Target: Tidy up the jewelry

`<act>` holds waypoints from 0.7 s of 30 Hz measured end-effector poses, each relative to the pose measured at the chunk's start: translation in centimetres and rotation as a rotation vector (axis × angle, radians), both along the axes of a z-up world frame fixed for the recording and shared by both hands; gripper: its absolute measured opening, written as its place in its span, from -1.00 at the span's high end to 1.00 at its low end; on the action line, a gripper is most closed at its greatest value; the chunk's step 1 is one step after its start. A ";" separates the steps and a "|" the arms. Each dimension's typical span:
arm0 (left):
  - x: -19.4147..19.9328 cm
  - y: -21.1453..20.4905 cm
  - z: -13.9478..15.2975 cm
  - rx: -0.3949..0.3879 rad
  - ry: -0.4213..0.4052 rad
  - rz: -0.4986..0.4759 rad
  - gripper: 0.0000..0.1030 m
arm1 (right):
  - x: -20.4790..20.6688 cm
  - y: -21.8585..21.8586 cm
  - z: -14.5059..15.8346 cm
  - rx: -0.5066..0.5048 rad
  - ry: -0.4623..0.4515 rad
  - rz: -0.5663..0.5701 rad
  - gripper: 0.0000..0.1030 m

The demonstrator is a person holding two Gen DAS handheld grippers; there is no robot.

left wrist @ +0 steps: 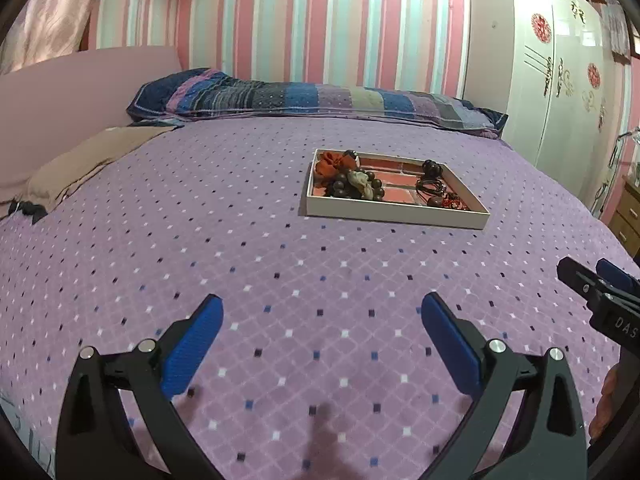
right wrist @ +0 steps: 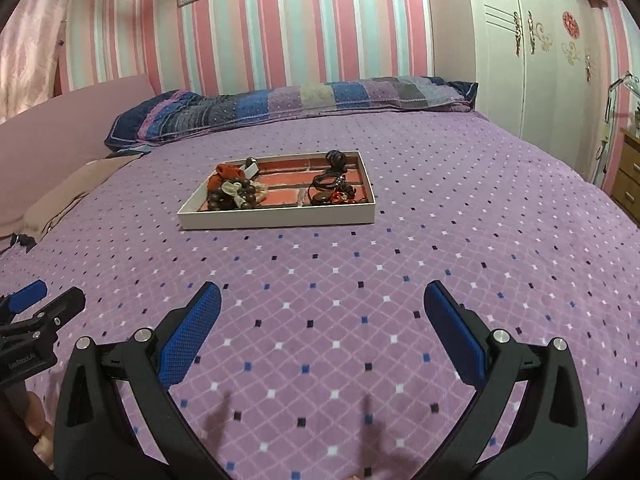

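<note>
A shallow white tray (left wrist: 394,214) (right wrist: 276,219) with a red brick-pattern floor lies in the middle of the purple bedspread. Its left part holds an orange fabric piece (left wrist: 331,163) (right wrist: 226,172), a string of dark wooden beads (left wrist: 345,185) (right wrist: 236,199) and a pale scrunchie (left wrist: 359,179). Its right part holds dark cords and pendants (left wrist: 431,185) (right wrist: 329,185). My left gripper (left wrist: 322,312) hovers open over the bedspread, well short of the tray. My right gripper (right wrist: 322,300) is likewise open, empty, and apart from the tray.
A long patchwork pillow (left wrist: 316,100) (right wrist: 288,98) lies against the striped wall. A beige folded cloth (left wrist: 84,162) sits at the left edge. A white wardrobe (right wrist: 532,52) and a wooden drawer unit (left wrist: 626,216) stand to the right. Bare bedspread (left wrist: 280,264) spans between grippers and tray.
</note>
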State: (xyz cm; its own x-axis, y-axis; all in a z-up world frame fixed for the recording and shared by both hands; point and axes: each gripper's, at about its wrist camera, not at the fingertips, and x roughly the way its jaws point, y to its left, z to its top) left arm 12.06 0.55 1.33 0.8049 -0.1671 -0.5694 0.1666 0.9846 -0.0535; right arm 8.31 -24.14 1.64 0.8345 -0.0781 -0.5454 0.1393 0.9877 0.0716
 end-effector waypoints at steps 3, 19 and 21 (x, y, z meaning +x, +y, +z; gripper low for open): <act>-1.1 0.4 0.3 0.000 -0.009 0.014 -0.89 | -1.0 0.6 0.4 -0.027 -0.013 0.005 -0.92; -2.7 0.1 -0.6 0.042 0.027 0.041 -0.89 | -2.5 1.5 -0.1 -0.024 0.021 0.010 -0.92; -2.5 -0.1 -0.8 0.052 0.033 0.040 -0.89 | -2.4 1.4 -0.3 -0.025 0.033 0.002 -0.92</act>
State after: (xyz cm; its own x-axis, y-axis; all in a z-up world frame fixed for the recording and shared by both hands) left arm 9.53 0.44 0.51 0.7909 -0.1045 -0.6030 0.1257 0.9920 -0.0071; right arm 5.88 -22.72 1.30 0.8165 -0.0909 -0.5702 0.1394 0.9893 0.0419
